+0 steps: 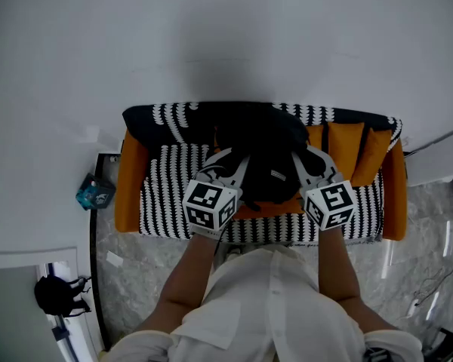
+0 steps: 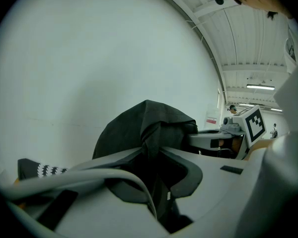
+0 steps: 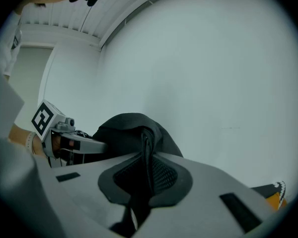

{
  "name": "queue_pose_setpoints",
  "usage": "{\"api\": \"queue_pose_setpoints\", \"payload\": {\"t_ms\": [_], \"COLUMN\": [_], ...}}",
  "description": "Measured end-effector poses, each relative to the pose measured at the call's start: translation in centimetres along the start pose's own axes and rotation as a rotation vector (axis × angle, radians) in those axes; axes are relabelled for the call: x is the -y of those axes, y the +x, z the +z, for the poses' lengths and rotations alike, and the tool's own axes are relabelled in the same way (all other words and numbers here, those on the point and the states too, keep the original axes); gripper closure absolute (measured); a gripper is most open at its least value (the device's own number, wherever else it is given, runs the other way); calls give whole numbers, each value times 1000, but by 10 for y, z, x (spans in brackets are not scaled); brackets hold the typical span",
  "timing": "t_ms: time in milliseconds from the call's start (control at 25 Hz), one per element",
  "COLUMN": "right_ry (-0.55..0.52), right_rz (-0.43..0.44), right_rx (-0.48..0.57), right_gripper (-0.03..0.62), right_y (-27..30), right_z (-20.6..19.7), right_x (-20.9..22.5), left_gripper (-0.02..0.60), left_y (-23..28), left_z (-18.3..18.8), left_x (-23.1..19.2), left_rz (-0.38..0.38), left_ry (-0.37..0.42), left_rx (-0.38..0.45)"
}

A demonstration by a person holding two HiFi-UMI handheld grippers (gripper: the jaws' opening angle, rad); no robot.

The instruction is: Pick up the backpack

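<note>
I log a lounge corner inside a hall: orange sofa, patterned throw, marble floor, ribbed ceiling, strip light.

The backpack is plain matte black all over. The sofa is orange, and so are its cushions. The throw over the seat has narrow black-and-white zigzag stripes, with a broader black band along the back edge. The left gripper and right gripper are light grey with dark grey inner pads, and the cube on each is white with black square markers. The wall is plain white, the floor is grey veined marble, the person's shirt is off-white and the packet is teal
</note>
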State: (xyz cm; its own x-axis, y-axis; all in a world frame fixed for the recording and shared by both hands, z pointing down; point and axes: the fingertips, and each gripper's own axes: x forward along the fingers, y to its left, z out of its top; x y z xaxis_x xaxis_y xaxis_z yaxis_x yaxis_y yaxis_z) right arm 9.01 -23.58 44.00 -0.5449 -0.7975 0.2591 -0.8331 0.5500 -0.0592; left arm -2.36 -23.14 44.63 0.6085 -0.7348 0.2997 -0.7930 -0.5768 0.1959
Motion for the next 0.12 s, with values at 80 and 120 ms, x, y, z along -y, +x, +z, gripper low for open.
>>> {"api": "queue_pose_setpoints", "payload": {"t_ms": [80, 120], "right_ry": [0, 1], "right_rz": [2, 3], "right_rx": [0, 1], "right_gripper": [559, 559], "right_y": [0, 0], "right_z": [0, 0], "right_x": [1, 1], "left_gripper": [515, 515], "left_y": [1, 1], "left_z": [0, 0], "left_x": [1, 1], "left_rz": [1, 1], "left_ry": [-1, -1], "left_rx": [1, 1]}}
